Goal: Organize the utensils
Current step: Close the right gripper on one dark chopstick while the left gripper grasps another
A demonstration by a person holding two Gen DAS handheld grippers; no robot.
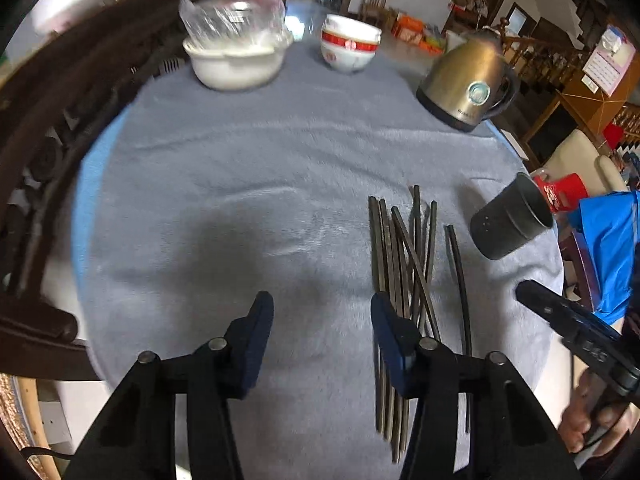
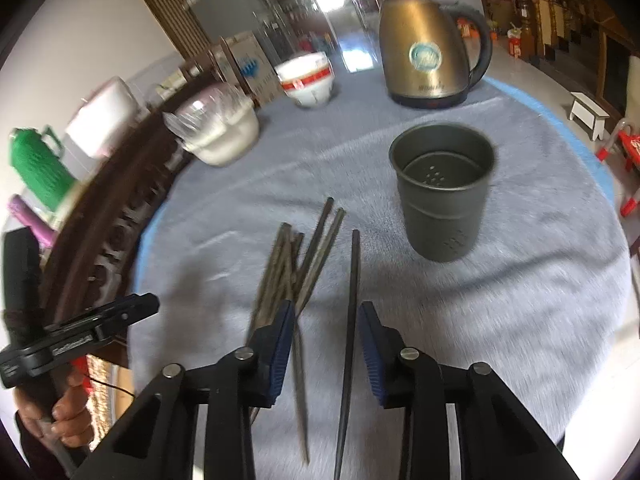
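Grey fleece cloth point(image 2: 520, 300) covers the round table, and on it lies a loose bundle of dark chopsticks point(image 2: 296, 264), crossing one another, with a single black chopstick point(image 2: 352, 300) lying apart just beside them. A dark metal holder point(image 2: 442, 196) stands upright near their far ends — empty as far as its perforated bottom shows.

The right gripper point(image 2: 326, 336) hovers over the single chopstick, its jaws part-spread with the stick between the blue pads point(image 2: 370, 352), not pinched. The left gripper point(image 1: 322, 332) hangs over bare cloth beside the bundle, jaws spread on nothing.

Further back stand a brass-coloured kettle point(image 2: 428, 48), stacked red-banded bowls point(image 2: 308, 80) and a white bowl point(image 1: 236, 64) under clear plastic.
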